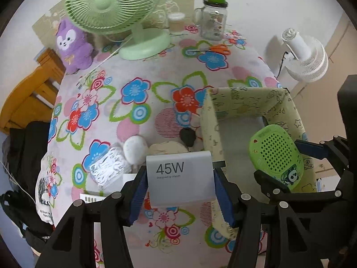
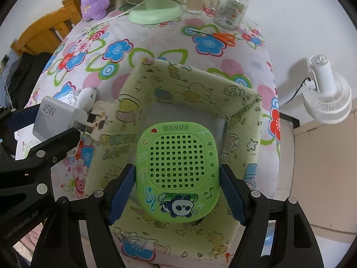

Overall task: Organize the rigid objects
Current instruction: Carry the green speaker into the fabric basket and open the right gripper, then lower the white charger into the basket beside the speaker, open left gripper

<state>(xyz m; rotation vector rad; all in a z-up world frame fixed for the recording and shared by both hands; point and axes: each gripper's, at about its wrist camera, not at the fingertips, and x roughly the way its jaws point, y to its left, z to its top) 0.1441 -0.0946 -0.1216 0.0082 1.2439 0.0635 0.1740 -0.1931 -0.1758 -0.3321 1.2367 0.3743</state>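
My left gripper [image 1: 181, 197] is shut on a white 45W charger [image 1: 180, 177] and holds it above the flowered tablecloth, just left of the yellow-green fabric storage box [image 1: 245, 102]. My right gripper [image 2: 177, 193] is shut on a green panda speaker case [image 2: 178, 169], hanging over the box's pale inside [image 2: 200, 114]. The right wrist view also shows the charger [image 2: 55, 120] in the left gripper [image 2: 67, 134], left of the box wall [image 2: 125, 111]. The left wrist view shows the green case [image 1: 277, 156] above the box's right side.
On the cloth left of the box lie a white pebble-like object [image 1: 133, 149], a black lump [image 1: 187, 136], a patterned white packet [image 1: 107, 169] and a pale flat piece [image 1: 166, 148]. Further back stand a green fan [image 1: 116, 6], purple plush [image 1: 71, 44], jar [image 1: 214, 20] and orange scissors [image 1: 216, 49].
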